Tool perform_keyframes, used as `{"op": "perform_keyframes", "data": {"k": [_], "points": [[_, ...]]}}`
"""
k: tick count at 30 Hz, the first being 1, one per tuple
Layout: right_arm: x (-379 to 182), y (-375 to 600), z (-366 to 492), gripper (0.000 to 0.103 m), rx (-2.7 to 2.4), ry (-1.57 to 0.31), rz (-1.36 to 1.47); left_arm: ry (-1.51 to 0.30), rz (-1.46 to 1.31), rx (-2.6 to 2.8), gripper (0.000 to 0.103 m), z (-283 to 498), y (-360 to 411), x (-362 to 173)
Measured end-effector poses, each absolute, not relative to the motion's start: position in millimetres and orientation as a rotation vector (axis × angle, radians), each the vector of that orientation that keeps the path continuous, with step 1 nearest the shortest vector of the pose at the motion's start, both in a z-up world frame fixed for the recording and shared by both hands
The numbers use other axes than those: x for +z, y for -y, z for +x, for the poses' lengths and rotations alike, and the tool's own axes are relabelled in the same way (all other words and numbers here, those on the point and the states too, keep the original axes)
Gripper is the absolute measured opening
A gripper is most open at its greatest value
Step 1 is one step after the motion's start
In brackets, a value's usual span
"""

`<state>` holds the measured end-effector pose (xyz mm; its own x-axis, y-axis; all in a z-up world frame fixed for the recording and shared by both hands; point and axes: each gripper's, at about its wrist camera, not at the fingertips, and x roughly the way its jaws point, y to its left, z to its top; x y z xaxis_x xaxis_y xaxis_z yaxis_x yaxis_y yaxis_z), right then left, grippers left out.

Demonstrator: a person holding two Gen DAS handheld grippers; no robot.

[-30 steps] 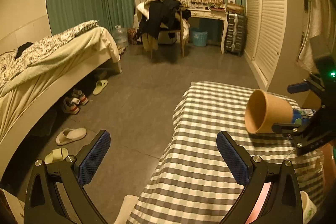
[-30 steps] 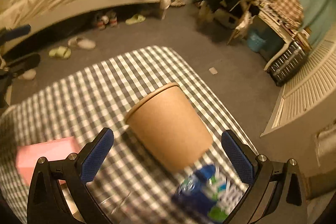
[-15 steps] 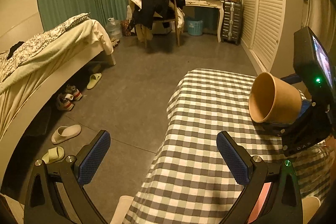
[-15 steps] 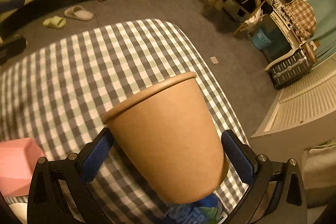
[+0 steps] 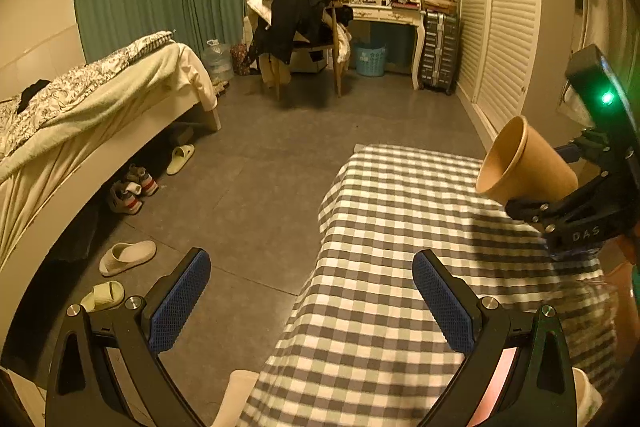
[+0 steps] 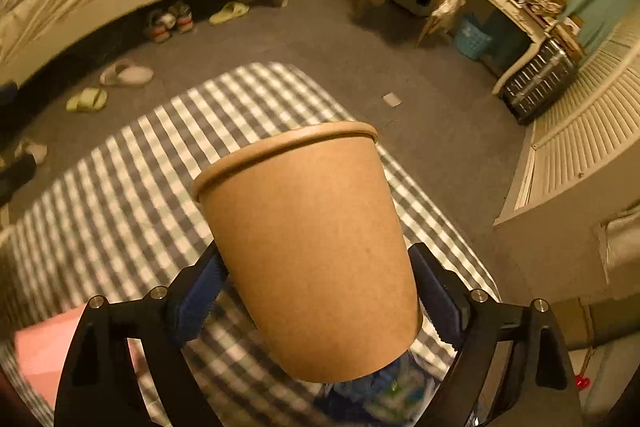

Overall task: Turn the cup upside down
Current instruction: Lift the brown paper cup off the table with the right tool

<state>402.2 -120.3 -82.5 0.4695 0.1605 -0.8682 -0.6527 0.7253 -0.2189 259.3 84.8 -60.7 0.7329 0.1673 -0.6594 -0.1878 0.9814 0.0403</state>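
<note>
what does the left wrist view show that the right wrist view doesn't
Only the left wrist view shows the left gripper, open and empty at the table's near edge, the cup's open mouth tipped sideways, and the right gripper's body from outside.

Only the right wrist view shows the right gripper with both pads against the cup's wall, a pink box and a blue packet below.

Both show the cup lifted off the checked table, the bed and slippers.
</note>
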Motion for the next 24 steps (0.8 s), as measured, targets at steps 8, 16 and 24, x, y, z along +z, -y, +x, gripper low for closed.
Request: {"op": "perform_keyframes", "data": {"k": [8, 16, 24], "points": [[-4, 140, 324, 0.088, 0.474, -0.866, -0.525, -0.627, -0.046, 0.18, 0.103, 201, -85, -15], [41, 150, 194, 0.088, 0.419, -0.89, -0.492, -0.569, -0.03, 0.146, 0.103, 124, -83, 9], [-25, 169, 103, 0.088, 0.398, -1.179, -0.199, -0.571, -0.076, 0.096, 0.103, 63, -89, -17]]}}
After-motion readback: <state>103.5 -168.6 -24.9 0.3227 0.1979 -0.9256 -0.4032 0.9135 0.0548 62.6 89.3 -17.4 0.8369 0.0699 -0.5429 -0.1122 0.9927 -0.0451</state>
